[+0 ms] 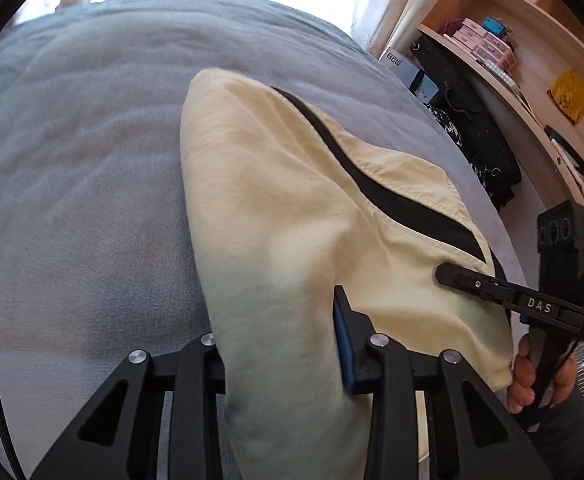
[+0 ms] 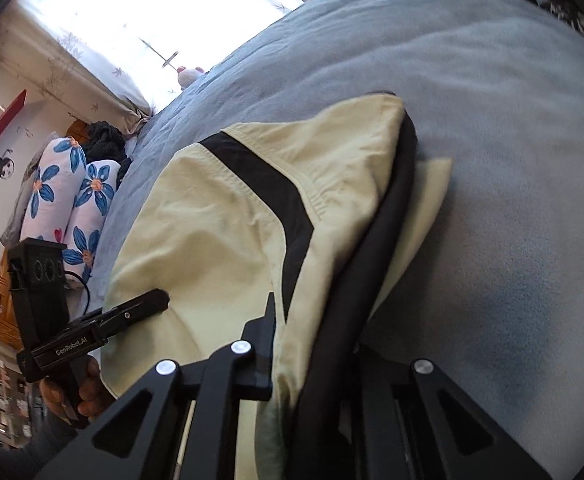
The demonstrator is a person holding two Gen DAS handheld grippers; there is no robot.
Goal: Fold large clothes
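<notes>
One pale-yellow cotton garment with a black stripe [image 1: 292, 208] lay partly folded on the blue-grey bedspread [image 1: 72, 160], its near edge pinched in both clamped claws, the left gripper [image 1: 280, 360] and the right gripper [image 2: 312, 360]. Uneven pulling could likely slide the layers apart. Two flowered rolled bundles [image 2: 68, 196] lay bedside.

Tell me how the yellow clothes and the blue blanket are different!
The yellow garment is pale yellow with a black stripe; the blanket is plain grey-blue. The garment is much smaller and lies on top of the blanket, which covers the bed under it. The left gripper and the right gripper pinch the garment's near edge; neither pinches the blanket. Both are soft cloth.
</notes>
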